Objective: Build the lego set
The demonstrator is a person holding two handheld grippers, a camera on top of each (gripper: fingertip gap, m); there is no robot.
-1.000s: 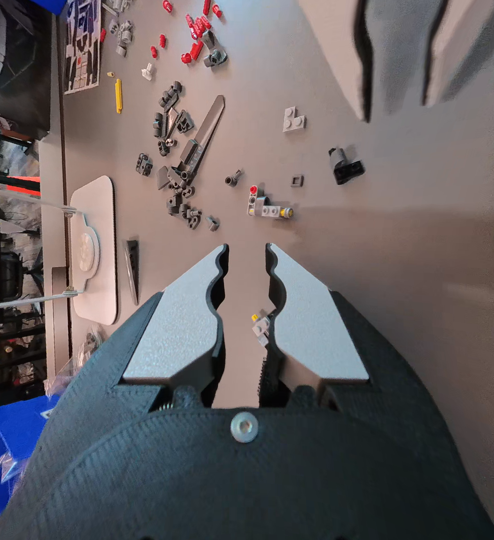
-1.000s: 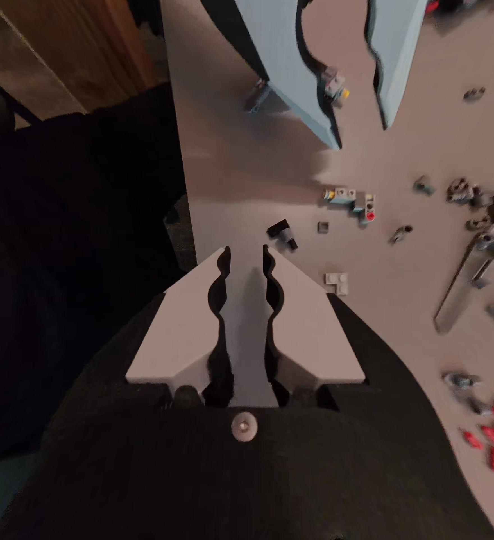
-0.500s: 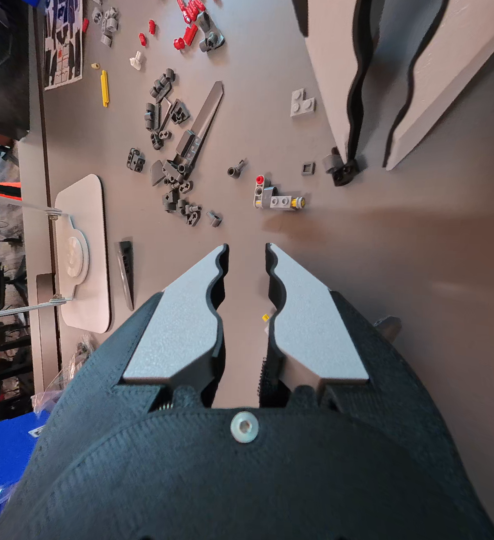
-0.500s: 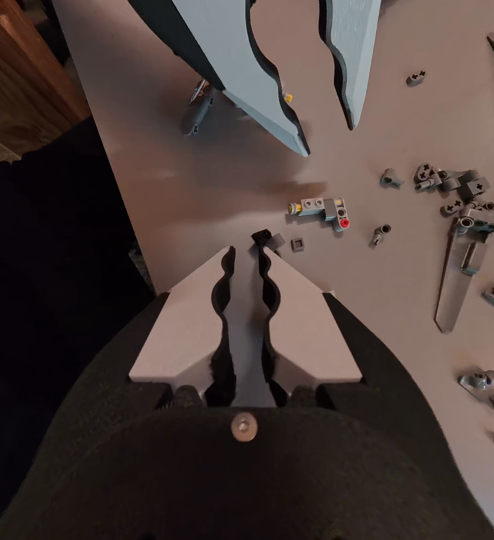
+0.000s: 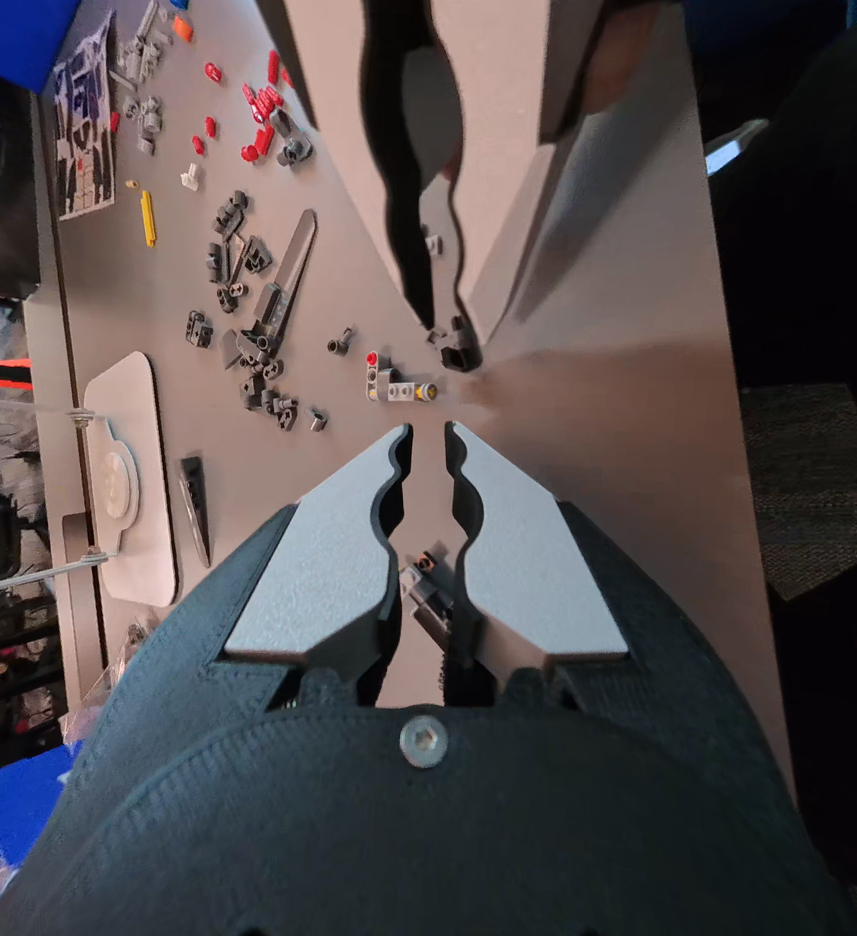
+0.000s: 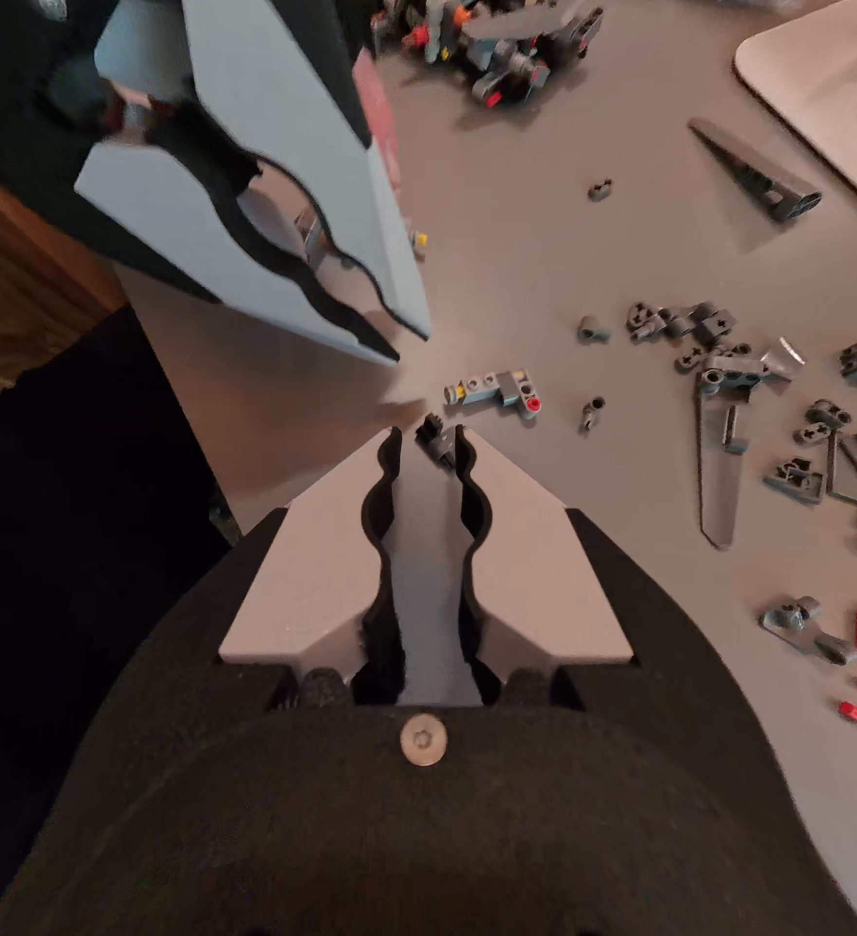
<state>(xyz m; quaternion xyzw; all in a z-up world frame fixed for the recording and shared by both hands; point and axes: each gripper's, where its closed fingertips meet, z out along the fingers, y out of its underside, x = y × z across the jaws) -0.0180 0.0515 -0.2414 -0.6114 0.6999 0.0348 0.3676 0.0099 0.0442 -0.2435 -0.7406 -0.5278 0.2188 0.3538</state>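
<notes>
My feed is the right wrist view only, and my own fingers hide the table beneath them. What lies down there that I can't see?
Observer: In the left wrist view, a small light grey plate shows on the table through the gap between the right gripper jaws, farther back than their tips.
Operator: Anything near the black piece at my tips?
Observer: Yes, a tiny grey square piece lies right beside the black piece.
Operator: Where does the left gripper's piece sit?
Observer: The grey piece has an orange end. It sits deep between the left gripper jaws, near their base, and nothing is at the tips.
</notes>
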